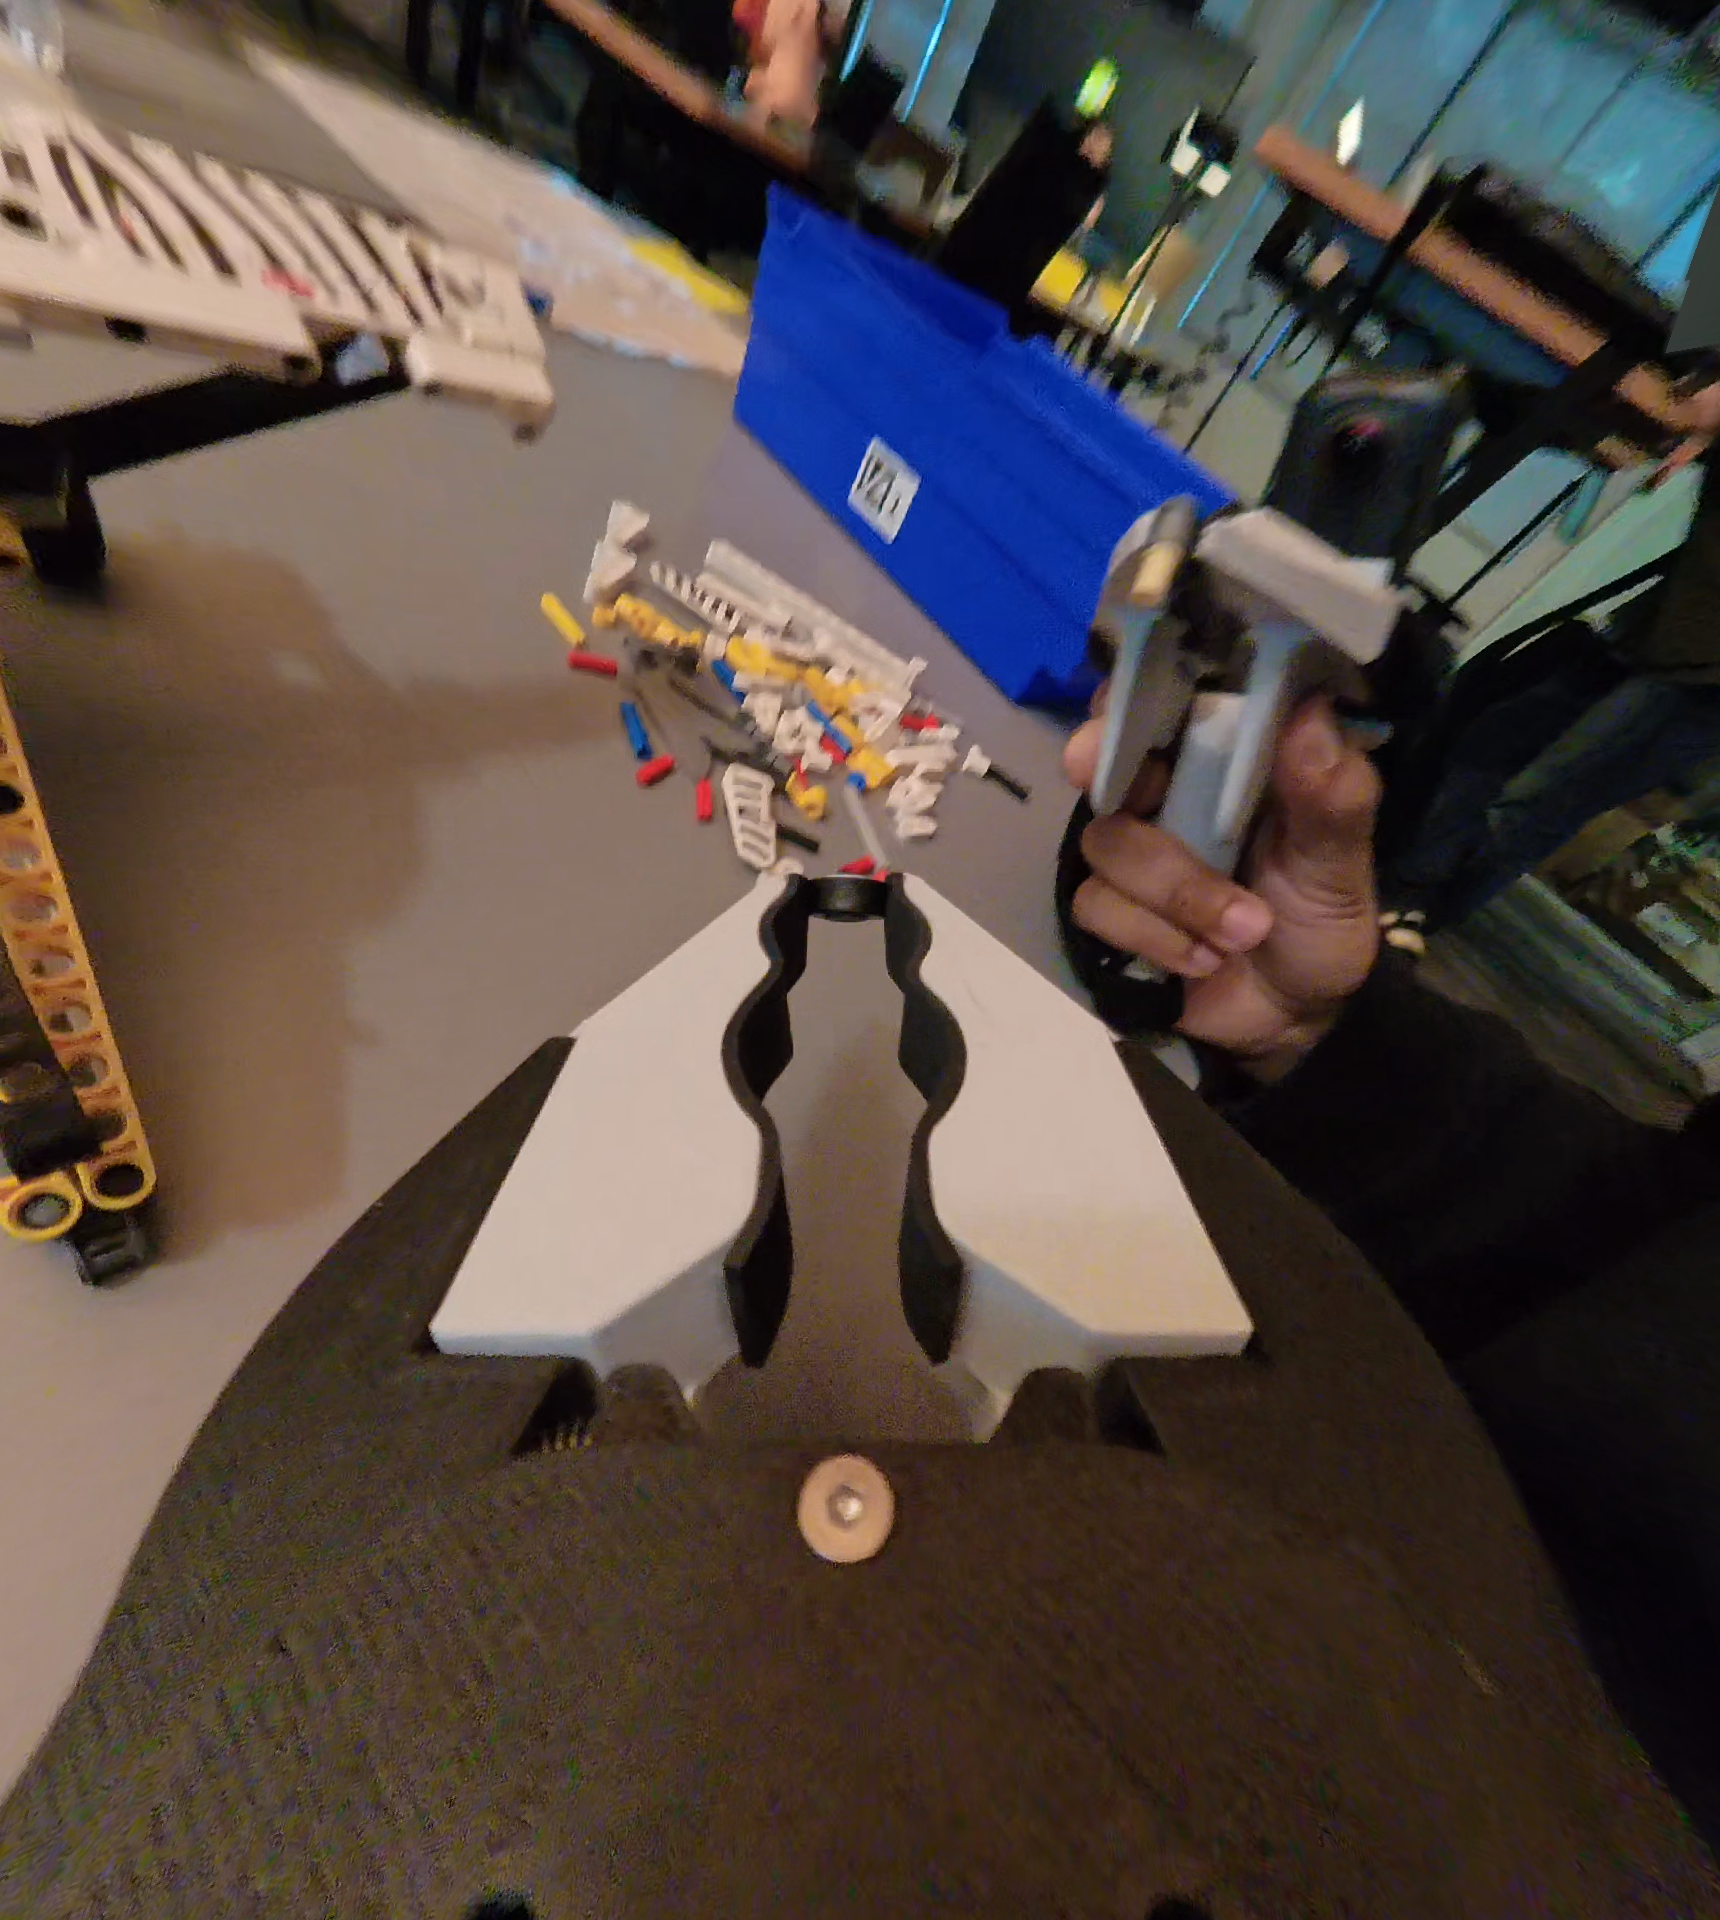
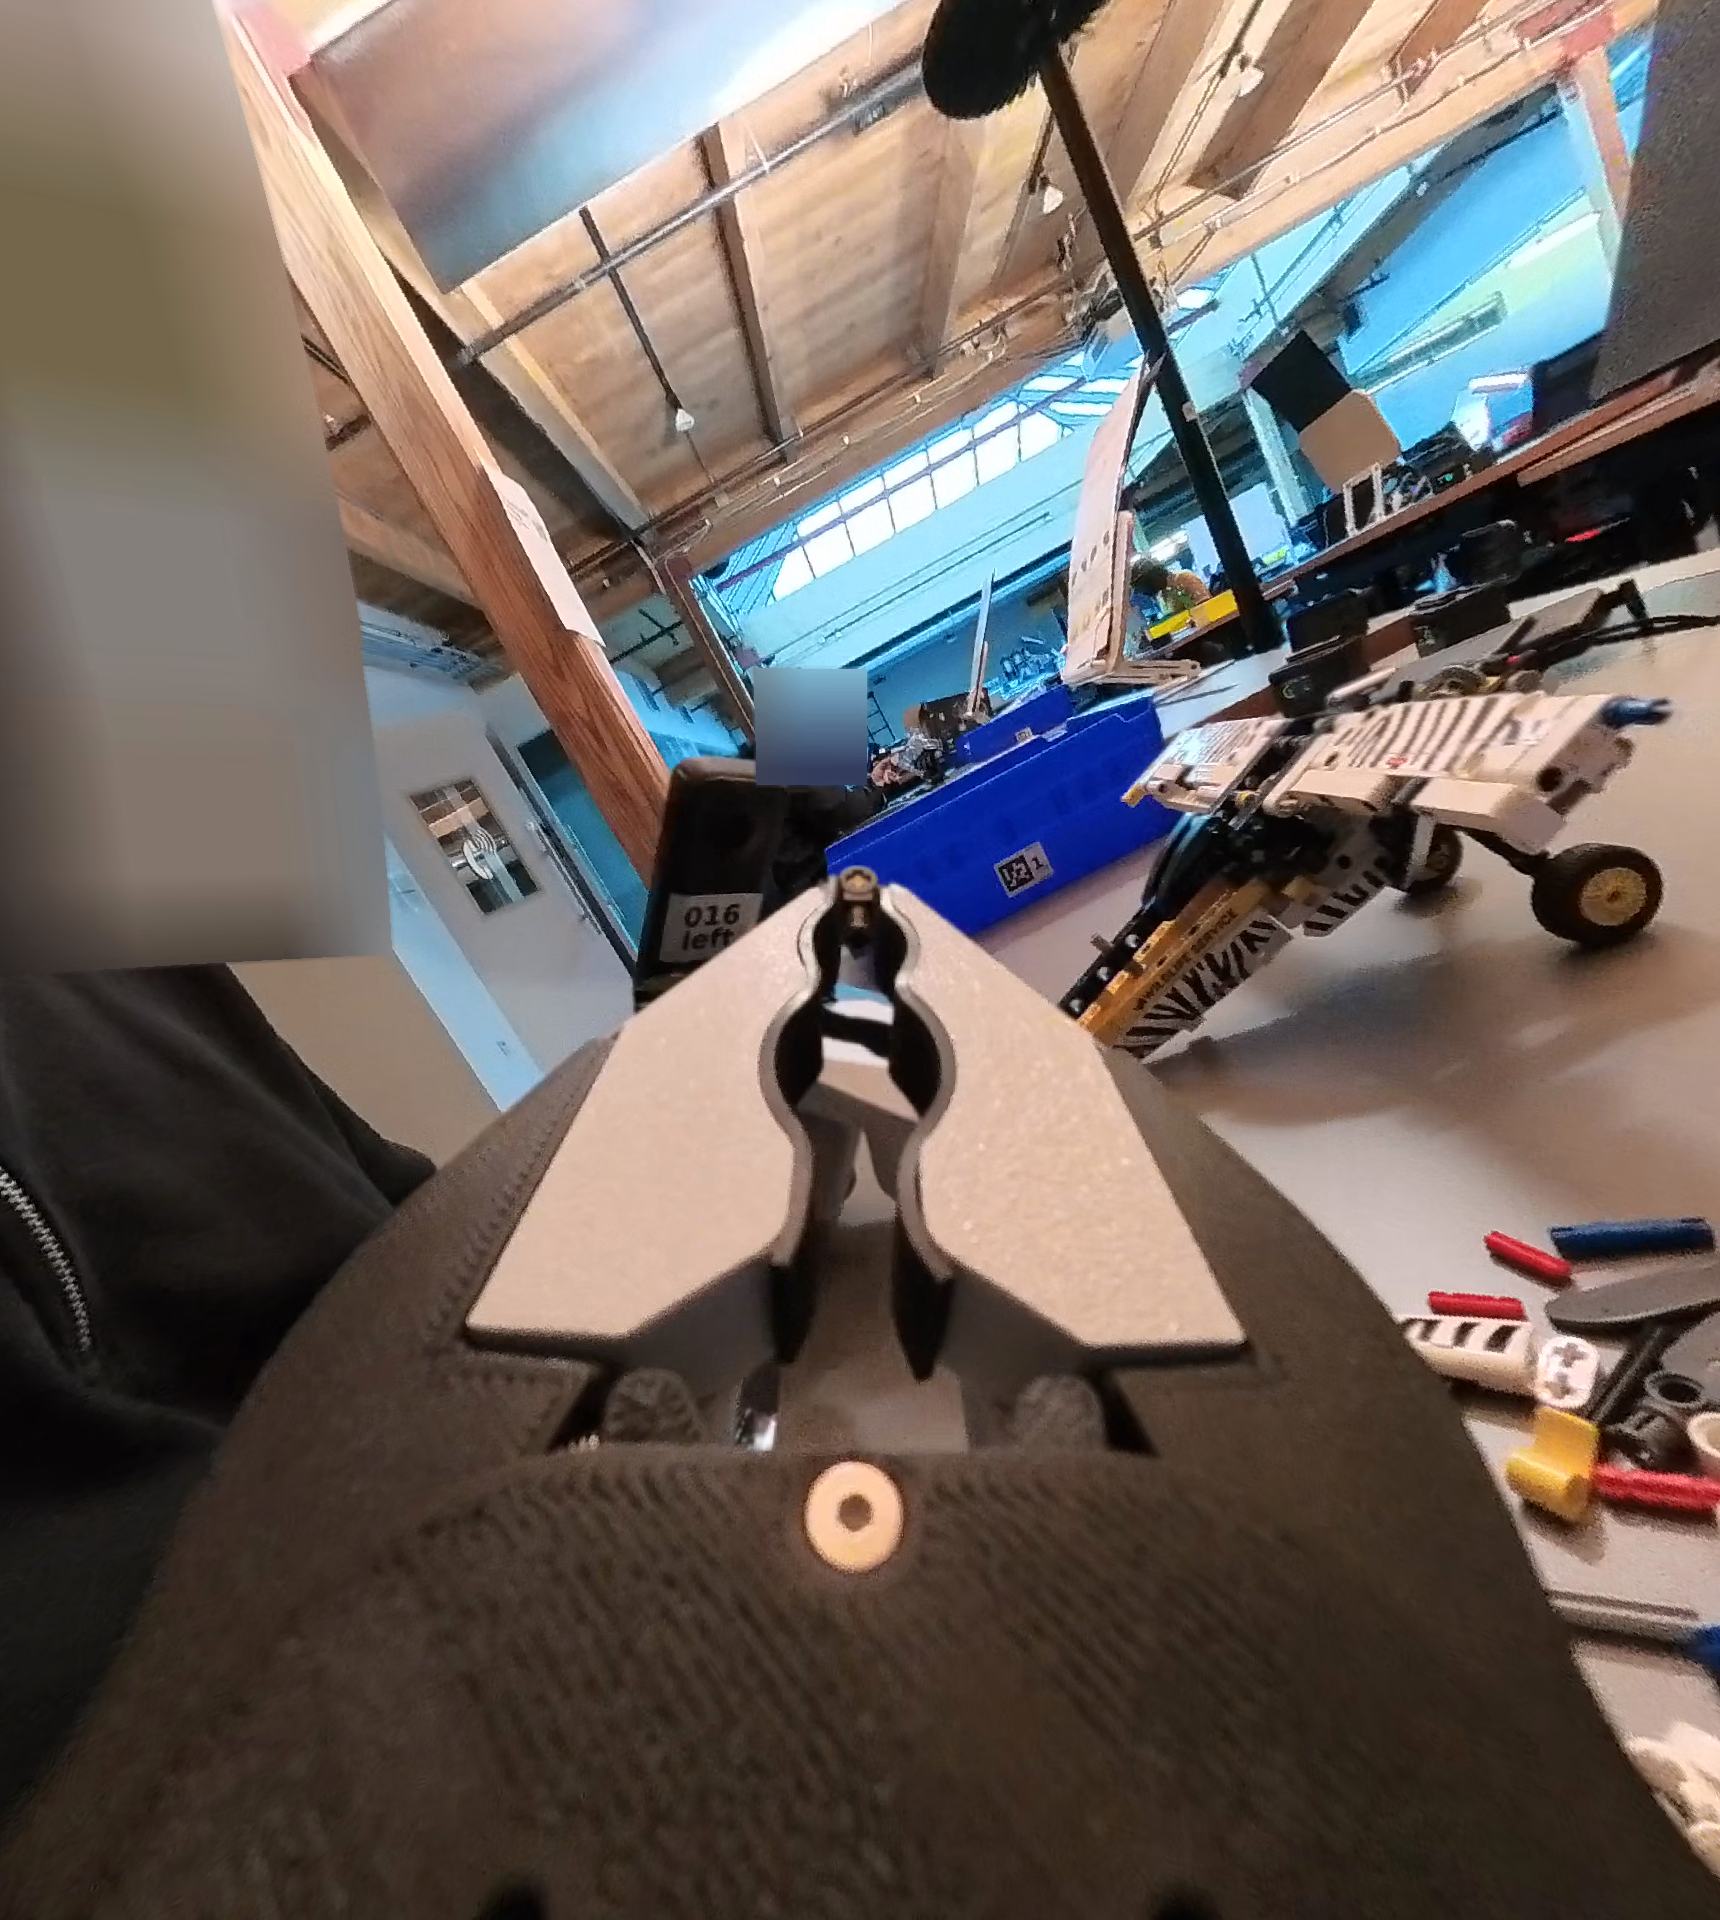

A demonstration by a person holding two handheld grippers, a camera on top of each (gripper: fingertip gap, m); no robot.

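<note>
My left gripper is shut on a small black round piece, held above the grey table near a pile of loose building pieces. My right gripper is shut on a small tan pin, raised and pointing away from the table. The left wrist view shows it too, held by a hand, with the tan pin at its tips. The left gripper's black body stands just behind the right fingertips.
A zebra-striped model vehicle with yellow beams stands on the table to the left of the pile. A blue bin sits behind the pile. More loose pieces lie at the right. A black pole rises behind. The left gripper's tips are roughly 8 cm from the right gripper's.
</note>
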